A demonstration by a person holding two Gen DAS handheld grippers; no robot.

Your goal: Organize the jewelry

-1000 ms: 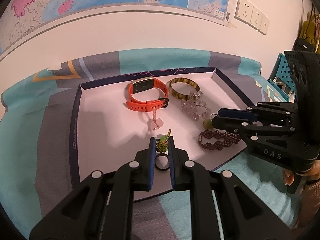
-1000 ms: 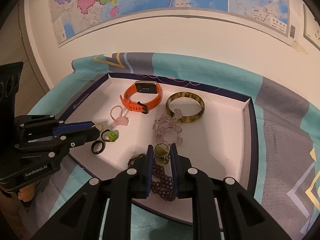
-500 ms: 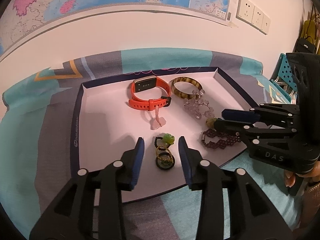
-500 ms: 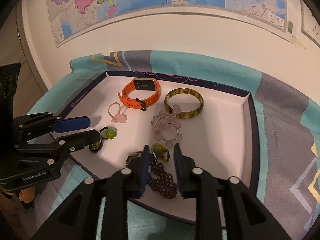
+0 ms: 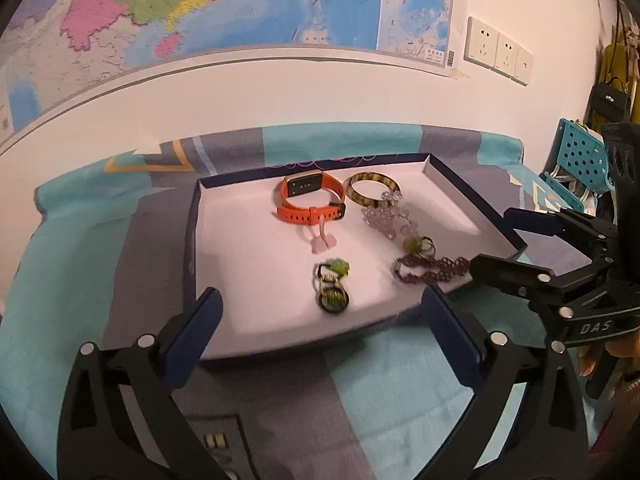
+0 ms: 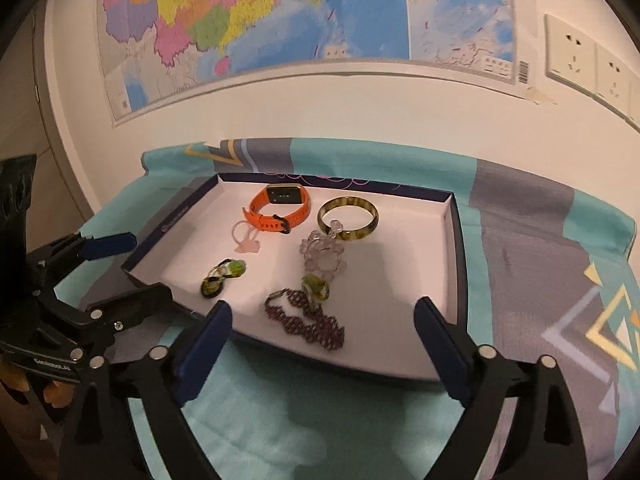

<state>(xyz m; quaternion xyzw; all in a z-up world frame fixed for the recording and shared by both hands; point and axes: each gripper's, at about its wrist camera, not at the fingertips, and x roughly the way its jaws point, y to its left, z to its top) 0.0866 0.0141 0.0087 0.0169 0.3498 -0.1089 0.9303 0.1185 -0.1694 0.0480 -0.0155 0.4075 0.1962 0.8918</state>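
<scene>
Both grippers hang back from the near edge of the tray, each with its jaws spread wide and nothing between them. Ahead of the left gripper, just past its fingertips, lies the black ring with the green-stone ring touching it on the far side, the pair strung away from the gripper. Ahead of the right gripper, the purple beaded bracelet stretches slantwise, its long axis running from far-left to near-right, with a small green ring touching its far end. Beyond that sits the clear bead bracelet, overlapping the tortoiseshell bangle. The orange watch lies to the bangle's left, face toward the wall, a pink charm just in front of it. Nothing stands between either gripper and the pieces. The tray rests on a teal and grey cloth; a map hangs behind
</scene>
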